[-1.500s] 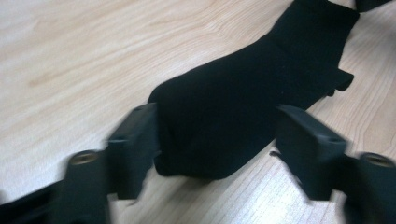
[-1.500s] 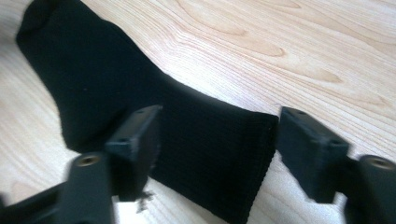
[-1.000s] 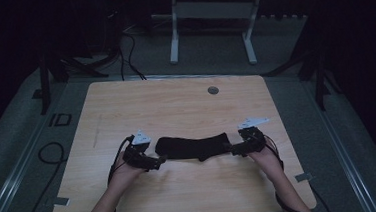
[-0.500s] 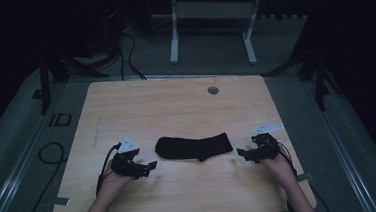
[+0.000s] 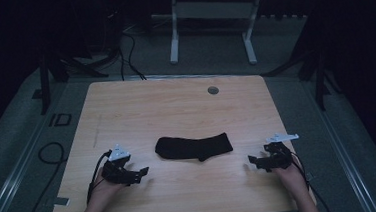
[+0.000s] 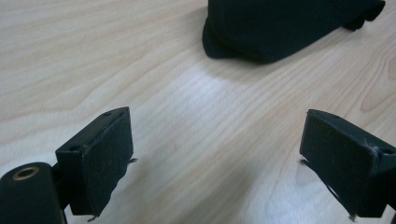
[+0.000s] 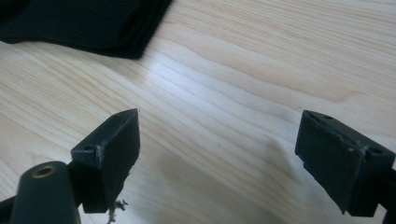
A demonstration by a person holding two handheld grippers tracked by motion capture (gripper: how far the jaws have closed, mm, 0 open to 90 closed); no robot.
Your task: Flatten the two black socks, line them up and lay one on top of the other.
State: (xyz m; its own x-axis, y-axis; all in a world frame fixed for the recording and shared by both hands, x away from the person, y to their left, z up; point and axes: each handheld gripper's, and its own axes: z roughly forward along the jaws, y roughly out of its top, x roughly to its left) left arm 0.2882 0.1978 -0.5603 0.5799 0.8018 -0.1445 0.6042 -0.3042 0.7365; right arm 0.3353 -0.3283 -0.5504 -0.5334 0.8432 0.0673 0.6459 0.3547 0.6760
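Observation:
A black sock lies flat and stretched out in the middle of the wooden table. My left gripper rests on the table to the sock's left, open, with nothing between its pads; one end of the sock lies ahead of it. To the sock's right sits my right gripper, also open and empty, and the other end of the sock lies at the upper left of its view. Neither gripper touches the sock.
A round grommet hole sits near the table's far edge. Beyond the table stands a white metal frame on a grey floor. Cables trail off the left side.
Both grippers have let go of the sock's ends, opened and drawn back outward and toward the near edge. The sock stays flat on the table.

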